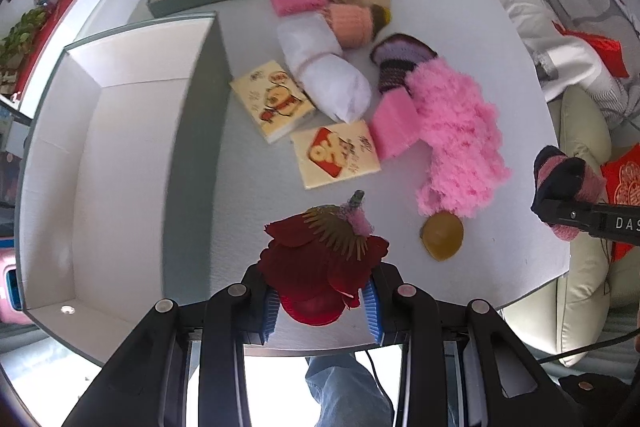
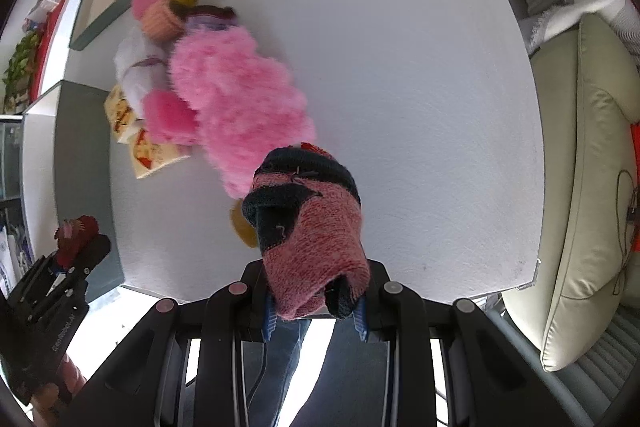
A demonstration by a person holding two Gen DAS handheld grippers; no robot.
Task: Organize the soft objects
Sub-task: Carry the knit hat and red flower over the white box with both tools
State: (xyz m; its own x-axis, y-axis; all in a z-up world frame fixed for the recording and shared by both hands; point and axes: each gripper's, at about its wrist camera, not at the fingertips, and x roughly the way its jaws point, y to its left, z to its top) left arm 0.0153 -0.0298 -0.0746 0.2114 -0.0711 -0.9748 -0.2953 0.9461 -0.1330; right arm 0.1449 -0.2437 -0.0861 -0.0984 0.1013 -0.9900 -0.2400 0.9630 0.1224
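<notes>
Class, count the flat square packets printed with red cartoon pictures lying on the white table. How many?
2: one packet beside the white bundle, the other packet just nearer, touching the pink sponge. More may be hidden.

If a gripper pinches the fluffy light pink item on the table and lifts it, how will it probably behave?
The fluffy light pink item would probably sag and dangle, since it lies long and shapeless on the table. It looks light for its bulk, being mostly loose pile. The pads may catch only fluff, so the grip could slip. It overlaps the pink sponge, which might get dragged along.
</notes>
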